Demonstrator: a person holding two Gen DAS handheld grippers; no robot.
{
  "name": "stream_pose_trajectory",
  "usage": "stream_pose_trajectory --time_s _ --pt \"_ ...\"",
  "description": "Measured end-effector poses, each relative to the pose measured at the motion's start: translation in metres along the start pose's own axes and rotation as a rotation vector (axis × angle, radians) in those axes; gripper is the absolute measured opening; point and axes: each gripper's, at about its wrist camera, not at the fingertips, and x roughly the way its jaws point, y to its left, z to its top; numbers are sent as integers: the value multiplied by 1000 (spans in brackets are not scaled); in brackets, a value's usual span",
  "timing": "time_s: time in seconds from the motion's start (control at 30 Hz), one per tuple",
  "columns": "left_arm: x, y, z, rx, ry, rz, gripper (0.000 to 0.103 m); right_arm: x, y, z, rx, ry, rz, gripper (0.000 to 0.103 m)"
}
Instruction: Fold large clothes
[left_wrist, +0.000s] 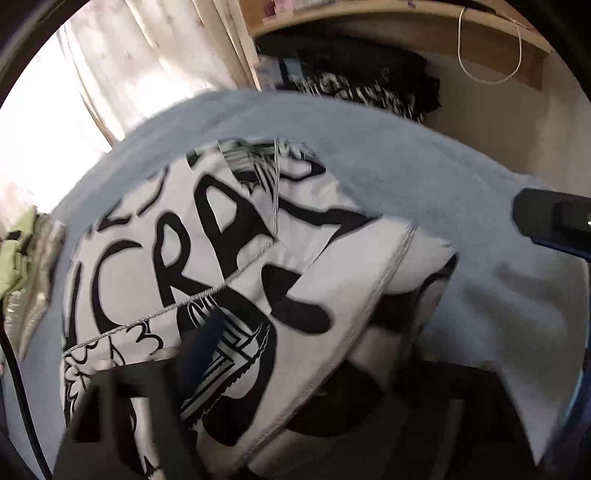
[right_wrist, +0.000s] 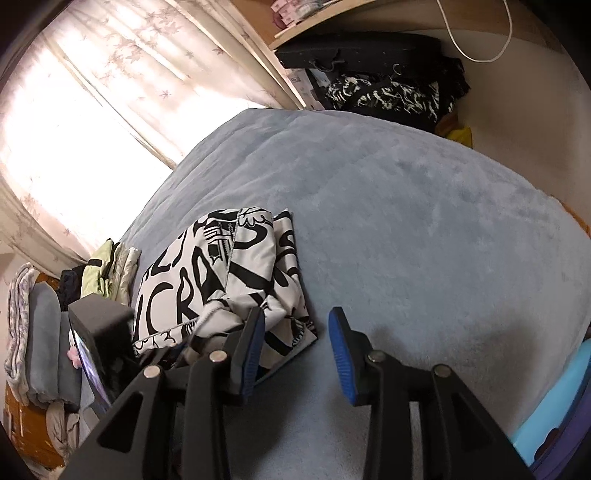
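Blue-padded right gripper gapes empty beside the folded garment; left gripper unclear.

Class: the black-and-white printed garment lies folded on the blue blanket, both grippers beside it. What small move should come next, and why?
Probably lift both grippers clear. The right gripper is open with nothing between its pads, and the garment lies in a compact bundle on the blanket. The left gripper looks open too.
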Motion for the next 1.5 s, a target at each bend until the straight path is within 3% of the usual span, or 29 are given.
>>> stream_pose_trajectory --time_s 0.2,0.33,0.47,0.6,0.73,0.83,1.0,1.13,1.17,1.2,1.23,1.37,1.4,1.5 --pt "-23 -18 -6 56 -46 -99 85 -1 -2 2 -6 5 -1 36" --pt "-52 1 -18 29 -48 -193 85 2 0 10 -4 22 53 36" --pt "-84 53 -32 -97 -53 -271 85 17 7 22 5 82 141 36" --pt "-95 132 -45 -293 -51 -234 82 49 15 32 2 194 201 36" --pt "-75 196 -58 -482 8 -219 65 91 18 36 1 332 221 36" --pt "-49 215 -67 -553 74 -261 64 112 14 36 44 391 270 36" --pt "-30 193 -69 -461 74 -137 66 133 15 38 65 419 294 36" --pt "-30 177 -68 -426 63 -89 67 144 22 38 37 431 289 36" --pt "-28 176 -67 -428 60 -80 67 144 27 39 4 418 274 30" --pt "-28 176 -66 -433 58 -75 67 141 33 40 -43 389 244 13" --pt "-26 175 -64 -437 56 -74 67 139 38 41 -69 366 232 6" --pt "-18 168 -55 -440 25 -68 65 108 47 53 -167 134 145 4" --pt "-14 161 -53 -412 18 -38 65 110 44 51 -178 114 107 3" --pt "3 137 -56 -292 8 69 65 136 28 36 -161 188 59 3"
